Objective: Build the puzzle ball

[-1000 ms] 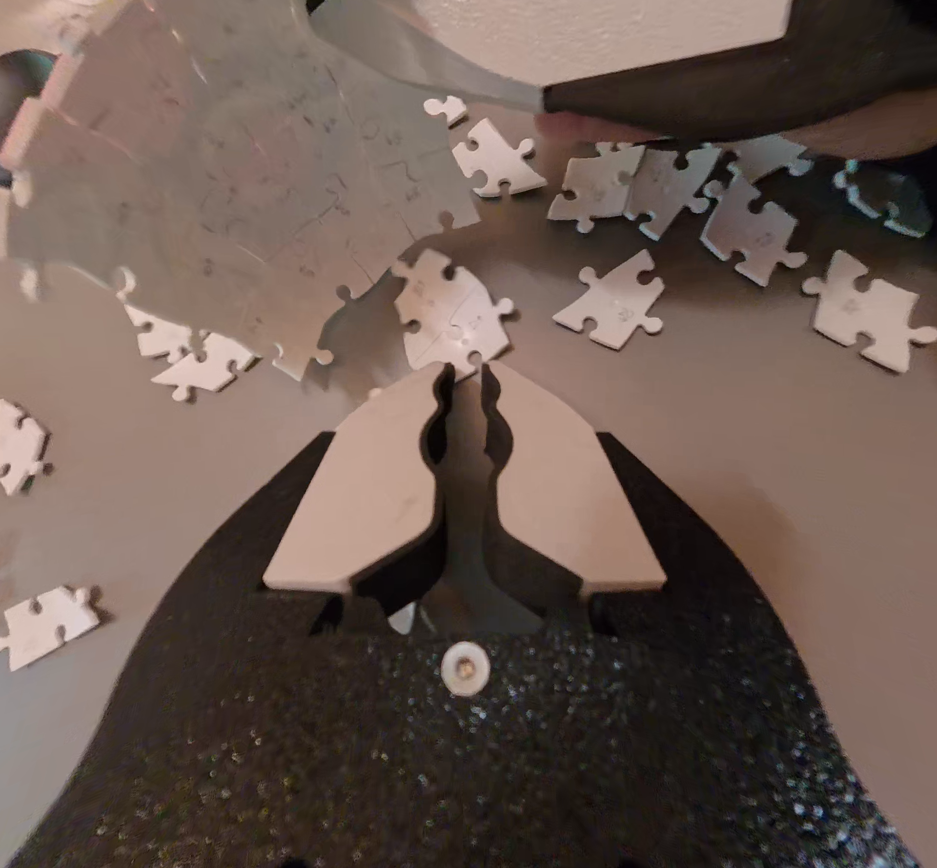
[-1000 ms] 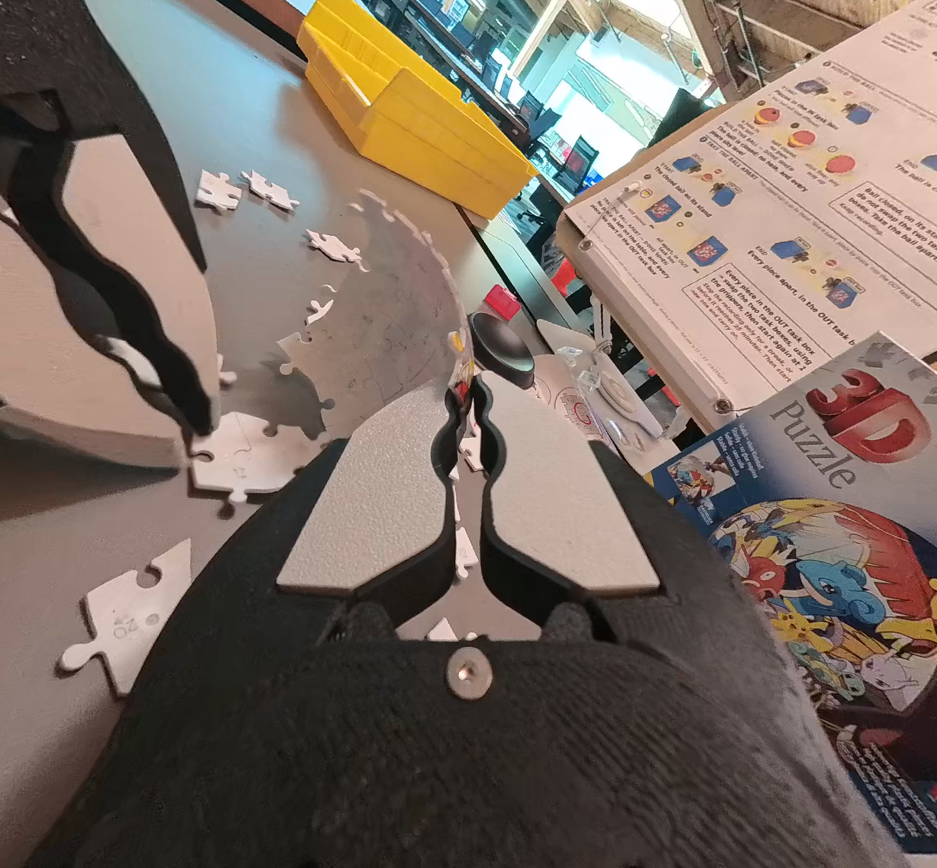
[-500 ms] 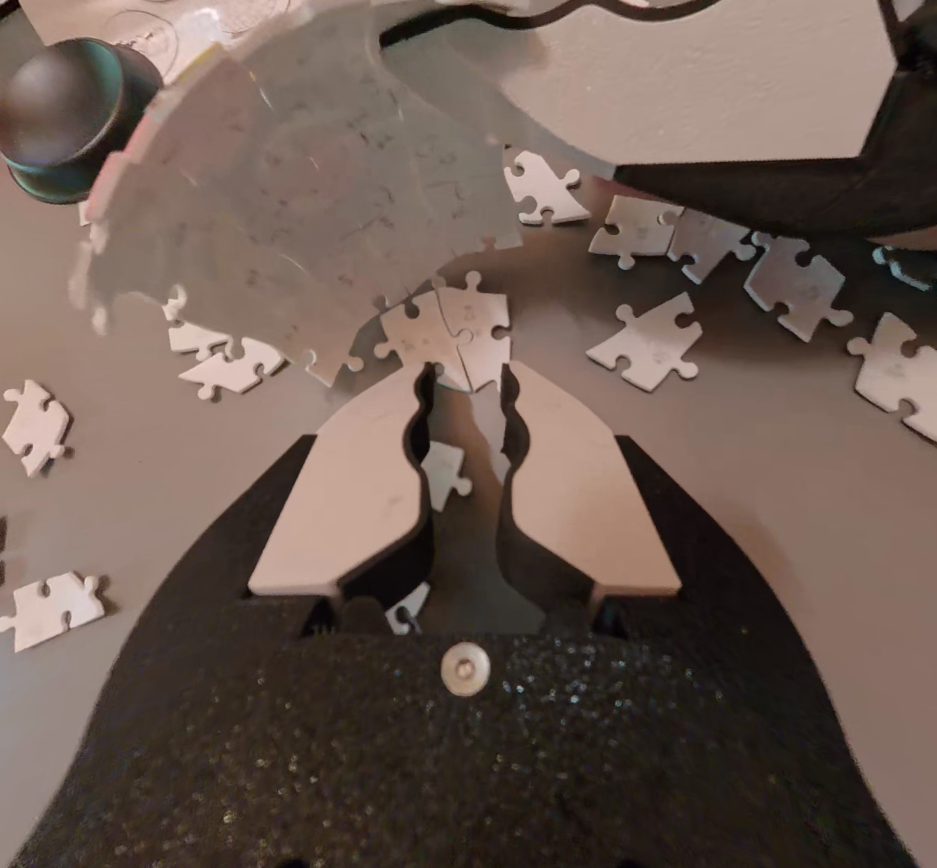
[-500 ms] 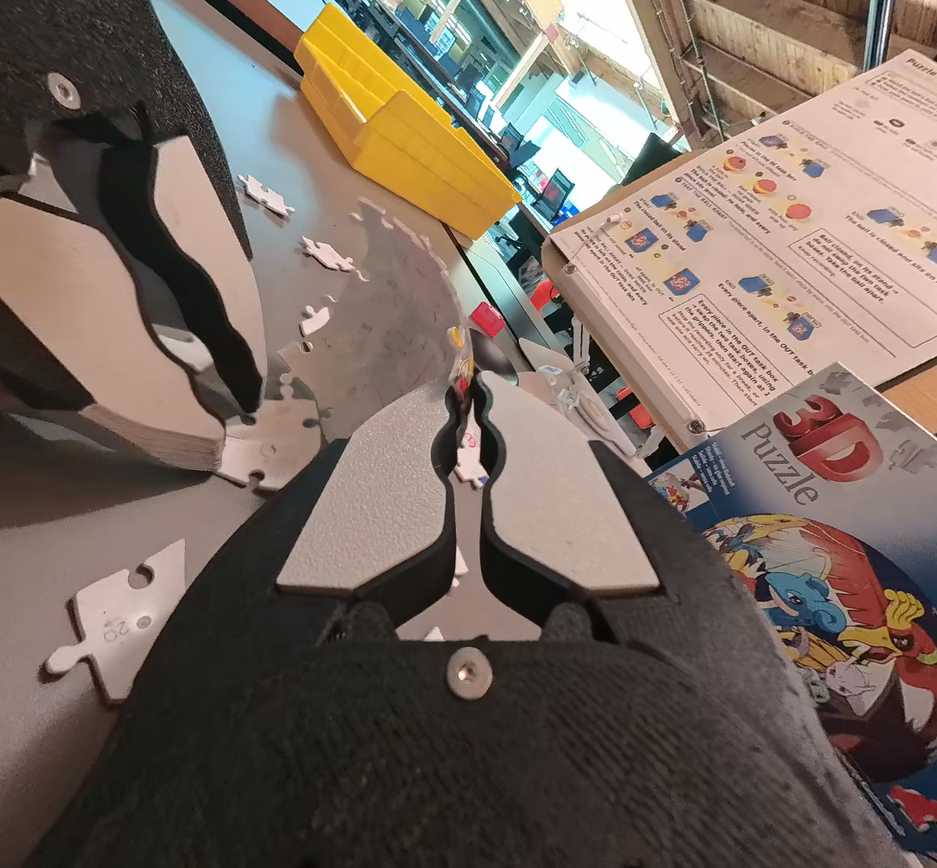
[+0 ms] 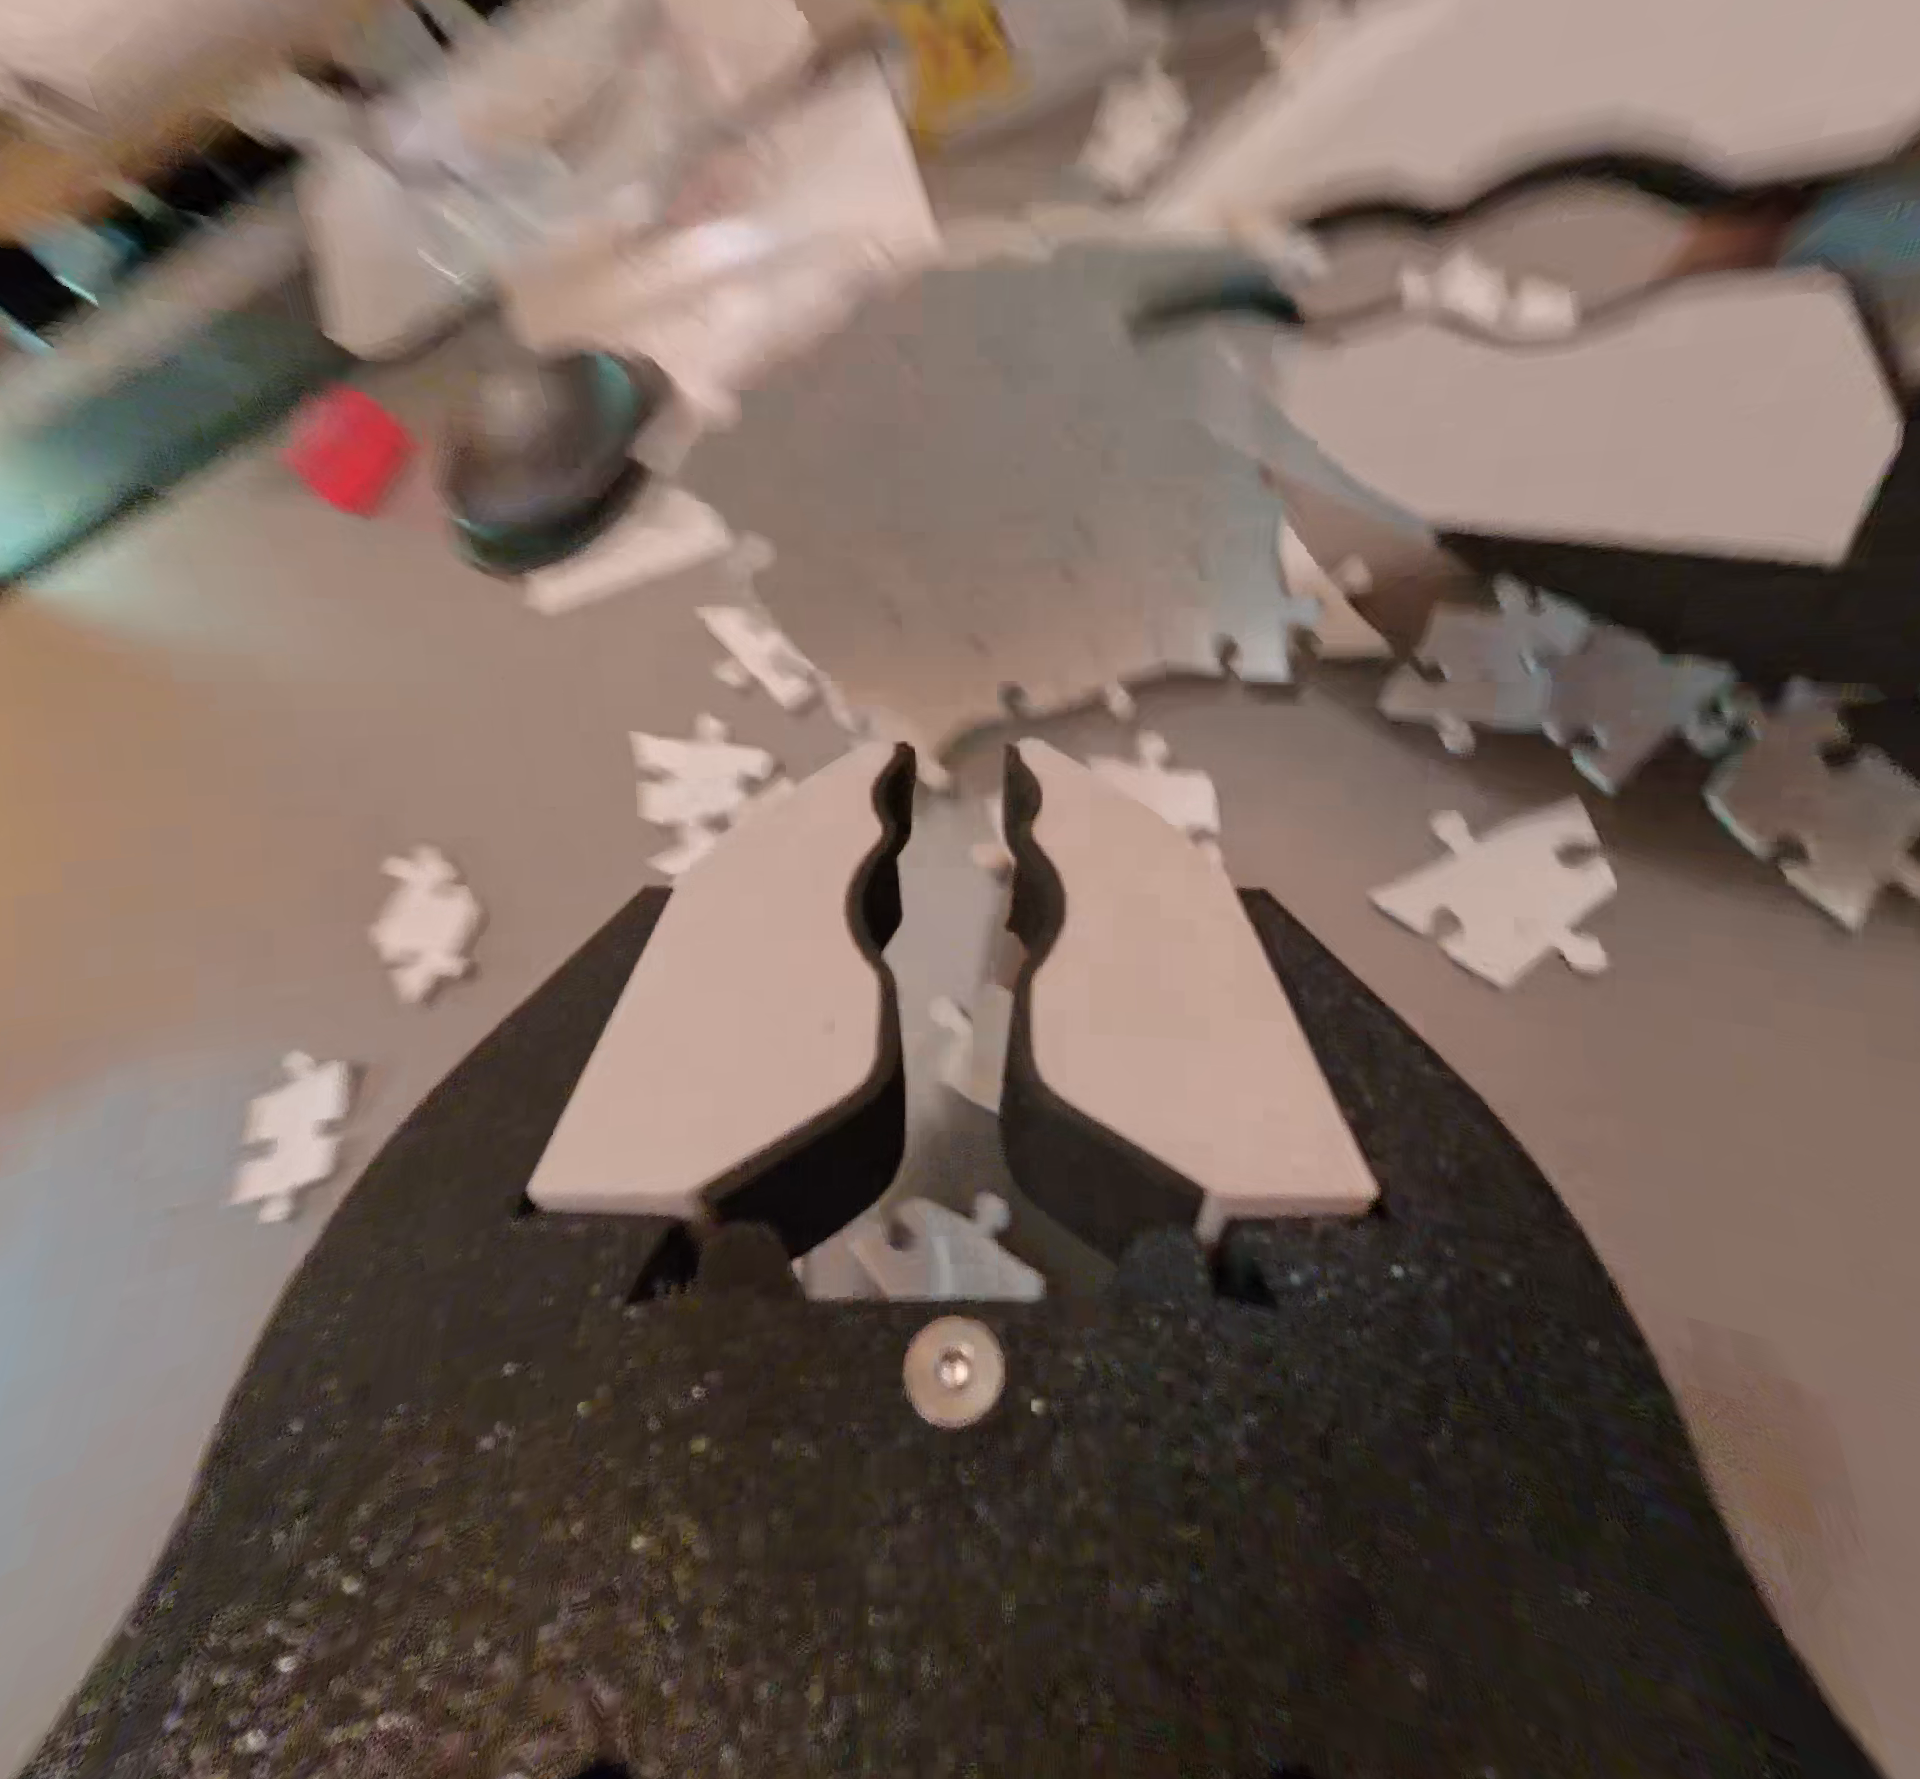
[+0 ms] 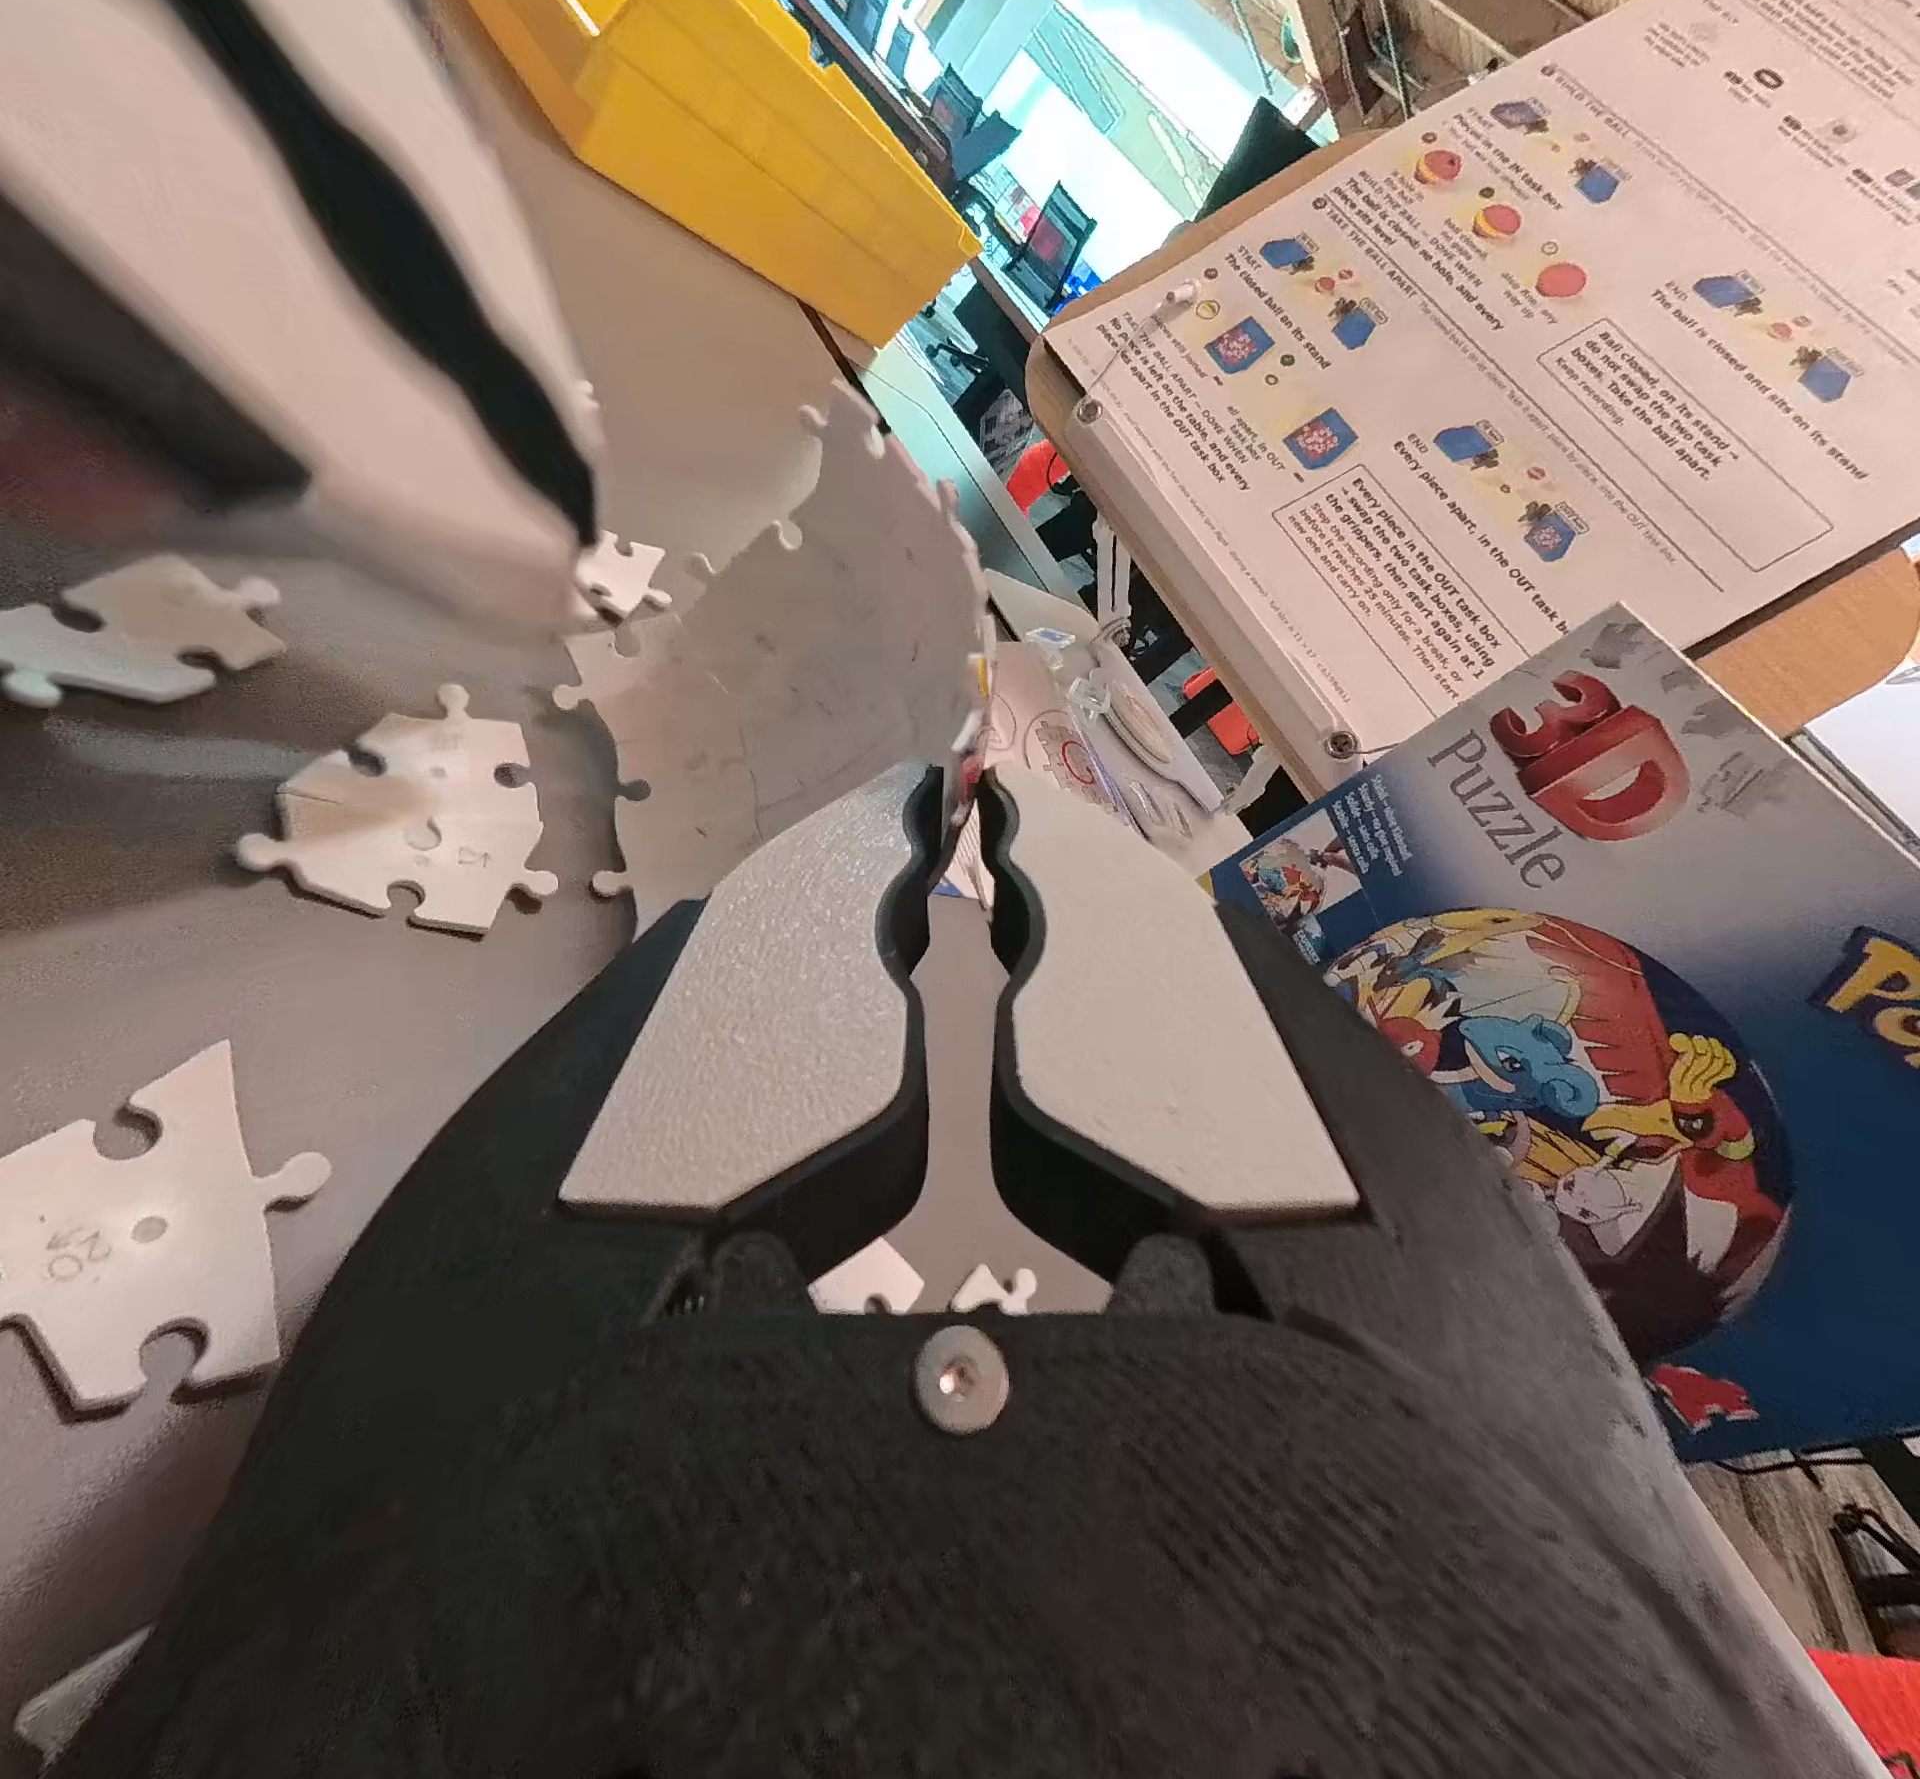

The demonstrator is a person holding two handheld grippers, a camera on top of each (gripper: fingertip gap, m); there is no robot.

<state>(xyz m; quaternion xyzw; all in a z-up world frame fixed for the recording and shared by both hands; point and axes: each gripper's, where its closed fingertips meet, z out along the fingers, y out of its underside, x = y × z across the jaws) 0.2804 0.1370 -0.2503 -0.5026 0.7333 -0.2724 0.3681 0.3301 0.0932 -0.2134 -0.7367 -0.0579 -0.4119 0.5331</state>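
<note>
My right gripper (image 6: 961, 794) is shut on the rim of a curved grey shell of joined puzzle pieces (image 6: 810, 649) and holds it up off the grey table (image 6: 312, 1002). The left wrist view is blurred; it shows the shell (image 5: 987, 503) ahead and my right gripper (image 5: 1288, 275) at its upper right edge. My left gripper (image 5: 958, 758) is open, with nothing between its pads, its tips just below the shell's lower edge. It also shows at the upper left of the right wrist view (image 6: 577, 508). A joined pair of pieces (image 6: 416, 815) lies flat on the table under the shell.
Loose white puzzle pieces (image 5: 1496, 888) are scattered over the table, one close by (image 6: 135, 1241). A black round stand (image 5: 540, 462) and a red block (image 5: 348, 451) sit behind the shell. Yellow bins (image 6: 727, 119), a printed board (image 6: 1558, 327) and a puzzle box (image 6: 1558, 1002) stand around. Left tips to right tips: about 8 cm.
My left gripper opened off the joined pair of pieces, which now lies on the table, and swung up and back. My right gripper kept its hold on the shell.
</note>
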